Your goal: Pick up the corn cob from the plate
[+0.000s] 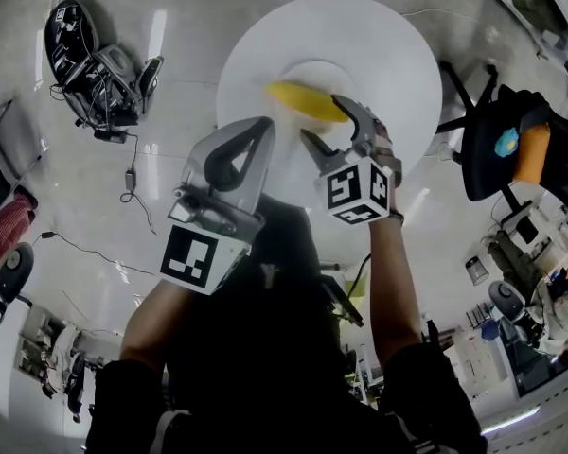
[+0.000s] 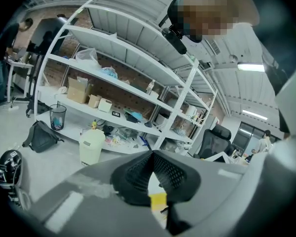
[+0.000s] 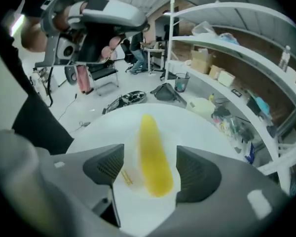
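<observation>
Spread wide at the grey right gripper (image 3: 150, 169), pads either side of a smooth yellow corn cob (image 3: 150, 147), not touching it. Lying on a round white plate (image 1: 308, 69) atop a round white table (image 1: 398, 45). Clenched empty at the grey left gripper (image 2: 153, 157), beside the right one.

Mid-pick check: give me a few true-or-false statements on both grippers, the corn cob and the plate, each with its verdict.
1. The right gripper has its jaws apart, one on each side of the corn cob. True.
2. The corn cob is already lifted off the plate. False: it lies on the plate, ungripped.
3. The left gripper holds the corn cob. False: its jaws are together, facing the shelves.
4. The plate sits on a round white table. True.
</observation>
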Tool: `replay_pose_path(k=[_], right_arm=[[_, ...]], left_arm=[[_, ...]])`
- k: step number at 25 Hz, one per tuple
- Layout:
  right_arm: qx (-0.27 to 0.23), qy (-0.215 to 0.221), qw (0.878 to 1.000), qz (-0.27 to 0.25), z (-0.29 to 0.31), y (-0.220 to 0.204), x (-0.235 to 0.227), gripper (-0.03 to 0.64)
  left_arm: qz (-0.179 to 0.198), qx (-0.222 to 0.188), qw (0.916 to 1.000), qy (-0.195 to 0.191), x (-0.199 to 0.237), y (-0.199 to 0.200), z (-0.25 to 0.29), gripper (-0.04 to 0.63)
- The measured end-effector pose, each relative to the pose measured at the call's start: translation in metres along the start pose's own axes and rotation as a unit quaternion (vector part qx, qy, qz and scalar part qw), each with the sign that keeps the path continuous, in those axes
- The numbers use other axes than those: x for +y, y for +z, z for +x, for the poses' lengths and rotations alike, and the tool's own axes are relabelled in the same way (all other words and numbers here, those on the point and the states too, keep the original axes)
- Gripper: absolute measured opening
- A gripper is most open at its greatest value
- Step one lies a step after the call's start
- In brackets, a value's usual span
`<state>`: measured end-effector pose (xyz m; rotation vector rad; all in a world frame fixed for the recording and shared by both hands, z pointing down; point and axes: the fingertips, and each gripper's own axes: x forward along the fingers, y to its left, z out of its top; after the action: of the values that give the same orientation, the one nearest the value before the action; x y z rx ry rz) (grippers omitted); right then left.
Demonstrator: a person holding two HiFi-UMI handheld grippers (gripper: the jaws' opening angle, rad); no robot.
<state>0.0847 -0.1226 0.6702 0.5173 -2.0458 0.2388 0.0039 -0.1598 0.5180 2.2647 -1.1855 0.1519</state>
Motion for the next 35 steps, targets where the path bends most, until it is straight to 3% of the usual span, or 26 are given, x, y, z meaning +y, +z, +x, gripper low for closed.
replay_pose_path(k=[8, 15, 35], right_arm=[[0.055, 0.027, 0.996, -0.067, 0.02, 0.001, -0.007, 0.334], [0.076, 0.096, 0.989, -0.087, 0.035, -0.002, 0.009, 0.334], [0.09, 0.112, 0.984, -0.109, 0.058, -0.014, 0.009, 0.281]], left_arm=[[-0.005, 0.005, 1.0, -0.003, 0.002, -0.005, 0.003, 0.006], [-0.01, 0.01, 0.9999, -0.002, 0.007, -0.009, 0.005, 0.006], [-0.019, 0.01, 0.9998, 0.004, 0.015, -0.013, 0.013, 0.006]])
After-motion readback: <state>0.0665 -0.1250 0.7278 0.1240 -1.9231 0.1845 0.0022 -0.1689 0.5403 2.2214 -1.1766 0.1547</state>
